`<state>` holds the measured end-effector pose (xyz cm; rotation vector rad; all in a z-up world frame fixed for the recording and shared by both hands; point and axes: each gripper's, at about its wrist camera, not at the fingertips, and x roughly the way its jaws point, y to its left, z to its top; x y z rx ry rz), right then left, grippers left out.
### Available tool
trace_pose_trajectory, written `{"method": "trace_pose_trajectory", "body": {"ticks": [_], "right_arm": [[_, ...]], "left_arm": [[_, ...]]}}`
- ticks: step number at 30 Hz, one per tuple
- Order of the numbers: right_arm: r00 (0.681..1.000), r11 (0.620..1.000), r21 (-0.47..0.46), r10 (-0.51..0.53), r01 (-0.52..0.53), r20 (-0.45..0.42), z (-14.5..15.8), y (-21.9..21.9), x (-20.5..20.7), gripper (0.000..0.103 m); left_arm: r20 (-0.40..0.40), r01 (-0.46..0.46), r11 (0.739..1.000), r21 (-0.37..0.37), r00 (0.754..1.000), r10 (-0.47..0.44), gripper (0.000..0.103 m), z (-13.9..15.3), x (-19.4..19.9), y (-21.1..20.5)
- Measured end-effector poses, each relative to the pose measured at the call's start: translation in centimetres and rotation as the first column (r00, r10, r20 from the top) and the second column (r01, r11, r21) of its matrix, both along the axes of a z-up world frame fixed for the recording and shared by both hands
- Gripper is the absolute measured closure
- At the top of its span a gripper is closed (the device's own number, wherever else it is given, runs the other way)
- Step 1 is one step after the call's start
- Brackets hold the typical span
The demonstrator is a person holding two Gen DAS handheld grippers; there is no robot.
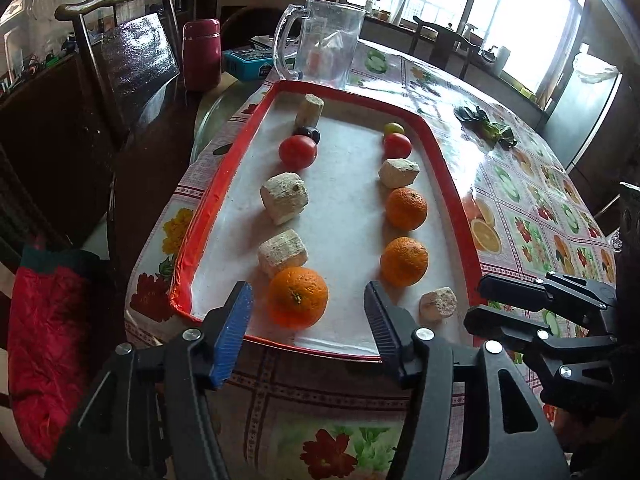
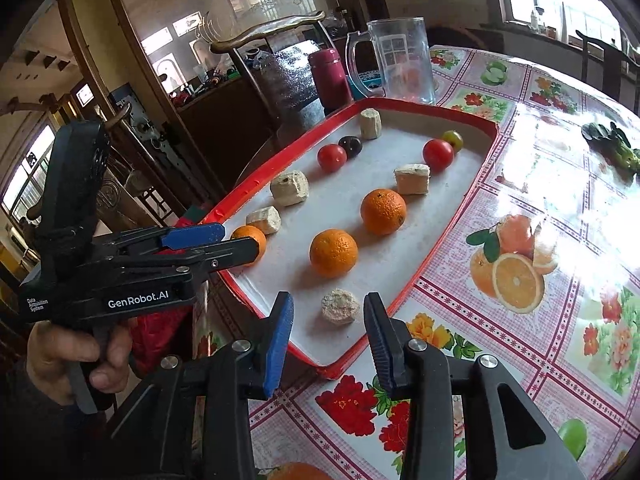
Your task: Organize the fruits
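A red-rimmed white tray [image 1: 224,184] [image 2: 448,232] holds two rows of fruit and pale chunks. The left row has an orange [image 1: 298,297] [image 2: 252,240], pale chunks [image 1: 283,253], a red tomato [image 1: 298,153] and a dark plum [image 1: 309,133]. The right row has two oranges [image 1: 404,262] [image 2: 334,253], a pale chunk [image 2: 340,306], a tomato [image 1: 397,146] and a green fruit [image 1: 394,128]. My left gripper [image 1: 308,320] [image 2: 234,242] is open, its jaws either side of the near orange. My right gripper [image 2: 328,332] [image 1: 476,300] is open just before the near pale chunk.
A glass pitcher [image 1: 324,42] and a maroon flask [image 1: 201,54] stand beyond the tray. Leafy greens [image 1: 486,124] lie on the flowered tablecloth at the right. A chair [image 1: 120,64] stands at the table's left. Another orange [image 2: 298,472] shows at the bottom edge of the right wrist view.
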<state>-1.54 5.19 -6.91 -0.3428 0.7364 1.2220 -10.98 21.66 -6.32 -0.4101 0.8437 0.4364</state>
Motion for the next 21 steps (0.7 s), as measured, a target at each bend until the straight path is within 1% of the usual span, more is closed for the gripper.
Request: {"method": "trace_pose_trajectory", "body": {"ticks": [3,6,8,10,12,13,14,15,17,18,20,21], "right_arm": [[1.0,1.0,0.014,-0.013,0.013,0.009,0.5,-0.7,0.1,0.063],[1.0,0.999,0.029,-0.015,0.014,0.013,0.9,-1.3,0.4,0.062],[1.0,0.999,0.034,-0.009,0.008,0.02,1.1,-1.5,0.4,0.056],[0.999,0.999,0.035,0.008,-0.009,0.031,1.3,-1.6,0.4,0.052],[0.999,0.999,0.035,0.023,-0.024,0.05,1.6,-1.7,0.4,0.047],[0.998,0.999,0.035,0.031,-0.033,0.062,1.7,-1.7,0.4,0.04],[0.996,0.999,0.035,0.038,-0.04,0.079,1.9,-1.8,0.4,0.034],[0.994,0.998,0.038,0.044,-0.048,0.097,2.0,-1.9,0.4,0.031],[0.99,0.996,0.047,0.066,-0.072,0.125,2.5,-2.2,0.5,0.024],[0.988,0.995,0.053,0.082,-0.089,0.132,2.7,-2.3,0.5,0.022],[0.983,0.99,0.063,0.114,-0.124,0.145,3.2,-2.6,0.6,0.014],[0.98,0.988,0.064,0.126,-0.137,0.157,3.4,-2.7,0.6,0.013]], "left_arm": [[0.004,0.002,1.0,0.006,1.0,-0.002,0.046,0.3,-0.4,-0.2],[0.001,0.012,1.0,0.028,1.0,-0.012,0.046,0.5,-0.7,-0.8],[-0.002,0.02,0.999,0.045,1.0,-0.02,0.046,0.8,-1.0,-1.3],[-0.008,0.023,0.998,0.055,1.0,-0.022,0.043,0.9,-1.2,-1.8],[-0.005,0.025,0.998,0.057,1.0,-0.025,0.038,0.9,-1.7,-2.2],[-0.005,0.024,0.998,0.059,1.0,-0.024,0.036,1.0,-1.9,-2.3],[-0.005,0.021,0.998,0.064,1.0,-0.021,0.031,1.0,-2.1,-2.5],[-0.003,0.017,0.997,0.069,1.0,-0.017,0.027,1.0,-2.3,-2.7],[0.003,0.012,0.997,0.08,1.0,-0.012,0.024,1.2,-2.8,-3.1],[0.006,0.012,0.996,0.084,1.0,-0.013,0.024,1.2,-3.0,-3.2],[0.009,0.019,0.996,0.092,1.0,-0.02,0.024,1.4,-3.4,-3.7],[0.008,0.026,0.995,0.1,1.0,-0.027,0.024,1.4,-3.5,-4.0]]}}
